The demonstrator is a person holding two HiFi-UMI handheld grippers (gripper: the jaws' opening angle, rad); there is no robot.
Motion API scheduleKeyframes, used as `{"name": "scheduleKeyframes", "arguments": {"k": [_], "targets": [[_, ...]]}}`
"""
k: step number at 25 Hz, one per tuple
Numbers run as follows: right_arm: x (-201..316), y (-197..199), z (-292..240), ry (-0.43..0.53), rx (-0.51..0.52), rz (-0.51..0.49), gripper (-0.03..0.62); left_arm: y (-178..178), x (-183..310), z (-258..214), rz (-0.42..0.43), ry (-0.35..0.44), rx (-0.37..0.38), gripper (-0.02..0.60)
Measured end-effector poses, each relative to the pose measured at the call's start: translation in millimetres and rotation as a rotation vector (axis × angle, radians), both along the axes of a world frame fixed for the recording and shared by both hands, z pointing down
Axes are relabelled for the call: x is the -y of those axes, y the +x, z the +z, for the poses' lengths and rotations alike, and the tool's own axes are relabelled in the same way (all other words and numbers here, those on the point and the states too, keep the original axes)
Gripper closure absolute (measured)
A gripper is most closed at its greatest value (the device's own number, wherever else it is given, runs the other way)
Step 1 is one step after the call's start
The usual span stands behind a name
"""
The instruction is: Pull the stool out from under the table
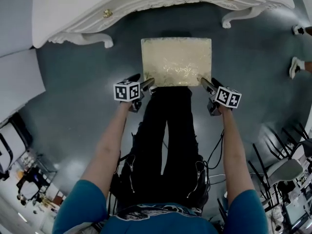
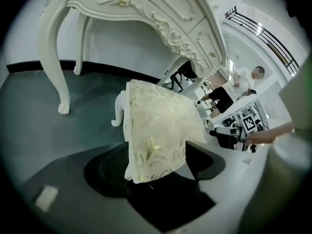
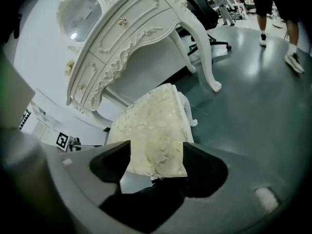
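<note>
In the head view the stool's (image 1: 176, 61) legs are concealed beneath its own cushion, and the table (image 1: 63, 9) is cut off by the upper edge. A bystander's shoes (image 1: 295, 67) are cropped at the right edge there, and in the right gripper view a person (image 3: 291, 38) is cut off above the thighs by the top edge. The cushion's near corners are partly masked by the jaws of the left gripper (image 2: 158, 150) and the right gripper (image 3: 156, 147), and the stool's far legs are screened by the seat.
</note>
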State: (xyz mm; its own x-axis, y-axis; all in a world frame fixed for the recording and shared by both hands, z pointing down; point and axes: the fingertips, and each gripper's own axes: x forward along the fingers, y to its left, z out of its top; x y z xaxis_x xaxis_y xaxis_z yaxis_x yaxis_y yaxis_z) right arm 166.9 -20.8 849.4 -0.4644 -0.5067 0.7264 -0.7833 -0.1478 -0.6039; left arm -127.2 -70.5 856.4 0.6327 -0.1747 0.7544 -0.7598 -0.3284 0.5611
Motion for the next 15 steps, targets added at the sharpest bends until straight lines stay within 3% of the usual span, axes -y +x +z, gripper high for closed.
{"name": "scheduleKeyframes", "arguments": {"k": [9, 15], "targets": [[49.7, -33.0, -100.0, 0.165, -0.024, -0.084, 0.307, 5.7, 34.8, -89.5, 0.103, 0.122, -0.009, 0.252], [83.6, -61.3, -178.3, 0.299, -0.02, -0.096, 0.345, 13.5, 55.8, -165.5, 0.085, 0.244, -0.076, 0.262]]}}
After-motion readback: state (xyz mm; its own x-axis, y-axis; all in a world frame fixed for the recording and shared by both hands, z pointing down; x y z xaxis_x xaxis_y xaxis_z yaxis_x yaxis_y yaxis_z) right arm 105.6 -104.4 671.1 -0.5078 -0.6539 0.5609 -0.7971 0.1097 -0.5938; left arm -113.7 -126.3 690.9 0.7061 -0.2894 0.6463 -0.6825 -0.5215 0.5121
